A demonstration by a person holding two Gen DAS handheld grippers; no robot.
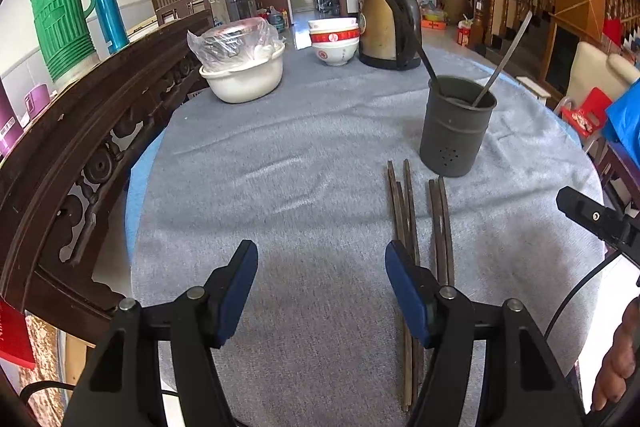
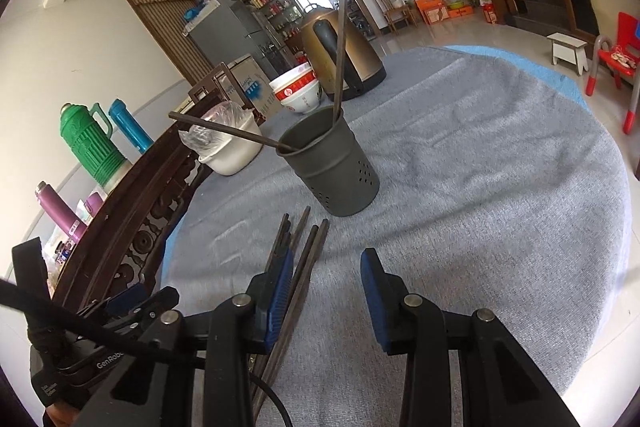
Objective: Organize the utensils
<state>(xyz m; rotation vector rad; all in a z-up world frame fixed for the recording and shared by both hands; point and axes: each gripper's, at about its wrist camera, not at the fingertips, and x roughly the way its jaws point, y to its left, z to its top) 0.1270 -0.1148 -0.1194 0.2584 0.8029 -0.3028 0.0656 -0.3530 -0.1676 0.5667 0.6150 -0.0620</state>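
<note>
Several dark chopsticks [image 1: 416,227] lie side by side on the grey tablecloth [image 1: 300,187], in front of a dark grey utensil holder [image 1: 456,131] with two chopsticks standing in it. My left gripper [image 1: 321,287] is open and empty; its right finger sits just over the left chopsticks. In the right wrist view the holder [image 2: 340,167] stands ahead, and the loose chopsticks [image 2: 304,255] run under my open, empty right gripper [image 2: 326,287] beside its left finger.
A white basin with a bagged lid [image 1: 244,67], stacked bowls [image 1: 334,41] and a brass kettle [image 1: 390,23] stand at the table's far side. A carved wooden chair back [image 1: 80,147] borders the left edge. The right gripper's body [image 1: 600,219] shows at right.
</note>
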